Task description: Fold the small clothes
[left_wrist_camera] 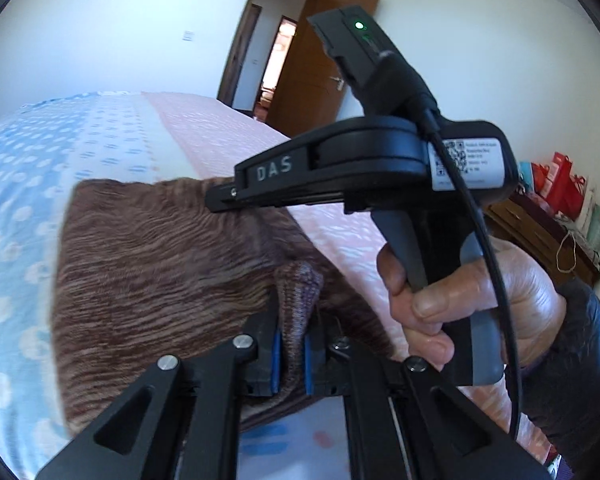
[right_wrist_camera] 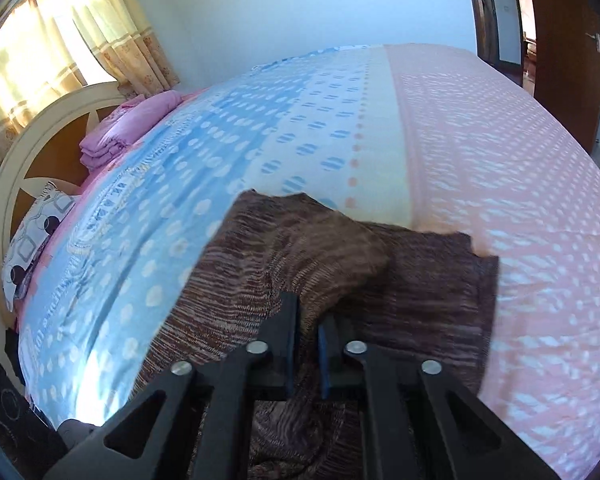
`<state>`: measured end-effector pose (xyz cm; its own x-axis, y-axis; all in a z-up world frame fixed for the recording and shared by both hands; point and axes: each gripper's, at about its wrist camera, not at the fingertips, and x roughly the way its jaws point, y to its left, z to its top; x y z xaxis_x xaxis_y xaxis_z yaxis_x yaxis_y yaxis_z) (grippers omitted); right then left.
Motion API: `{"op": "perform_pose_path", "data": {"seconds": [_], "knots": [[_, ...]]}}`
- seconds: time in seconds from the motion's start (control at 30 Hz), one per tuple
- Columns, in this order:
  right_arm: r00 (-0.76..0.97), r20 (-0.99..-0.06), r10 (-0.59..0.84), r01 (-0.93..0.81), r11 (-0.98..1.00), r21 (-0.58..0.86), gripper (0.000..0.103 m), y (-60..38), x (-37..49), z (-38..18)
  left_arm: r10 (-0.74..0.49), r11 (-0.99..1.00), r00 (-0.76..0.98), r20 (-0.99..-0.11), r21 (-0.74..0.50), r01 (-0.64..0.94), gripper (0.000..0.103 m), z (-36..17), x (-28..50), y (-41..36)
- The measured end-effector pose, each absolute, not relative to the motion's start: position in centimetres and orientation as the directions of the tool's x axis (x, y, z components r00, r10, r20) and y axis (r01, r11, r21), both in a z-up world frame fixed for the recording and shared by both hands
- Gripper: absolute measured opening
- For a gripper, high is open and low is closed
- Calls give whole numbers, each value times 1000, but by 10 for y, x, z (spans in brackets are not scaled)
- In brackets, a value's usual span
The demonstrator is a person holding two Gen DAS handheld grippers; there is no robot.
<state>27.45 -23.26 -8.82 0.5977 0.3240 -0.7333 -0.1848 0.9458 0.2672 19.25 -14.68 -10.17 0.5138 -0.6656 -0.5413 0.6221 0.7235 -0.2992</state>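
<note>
A brown striped knit garment (left_wrist_camera: 156, 264) hangs lifted above the bed, and it also shows in the right wrist view (right_wrist_camera: 300, 248). My left gripper (left_wrist_camera: 291, 320) is shut on a bunched edge of it, between blue pads. My right gripper (right_wrist_camera: 309, 320) is shut on another edge of the garment; part of the cloth lies on the bed to the right (right_wrist_camera: 432, 292). The right gripper (left_wrist_camera: 220, 196) also shows in the left wrist view, held in a hand (left_wrist_camera: 460, 296), its tip at the garment's top edge.
The bed (right_wrist_camera: 500, 160) has a blue dotted and pink cover. A folded pink quilt (right_wrist_camera: 120, 132) and a patterned pillow (right_wrist_camera: 32, 236) lie by the headboard. An open wooden door (left_wrist_camera: 312, 68) stands beyond. A dresser with red bags (left_wrist_camera: 556, 200) stands right.
</note>
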Motion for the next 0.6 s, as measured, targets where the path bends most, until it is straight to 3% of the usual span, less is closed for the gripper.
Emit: {"op": "perform_pose_path", "data": {"seconds": [0.2,0.27,0.33,0.43,0.6], "knots": [[580,-710,400,-146,908,393,8,-259,265,-124,-652,733,465,-599,-341,588,8,-130,205,-154],[574,-687,446,-124,876,466,21,-268,266,-133,-676,721,452,-581,-396,569,8,-131,211,-145],[582,-644,496,-88,827,556,63,-283,268,-138,-697,708,448,-560,-436,556,8,-133,213,-136],[626,-569,533,-89,774,627,65,-298,269,-136,-708,700,450,-545,-457,548,8,-136,212,-130],[530,-557,640,-129,710,693,65,-290,304,-145,-721,689,450,-527,-472,551,8,-138,199,-123]]}}
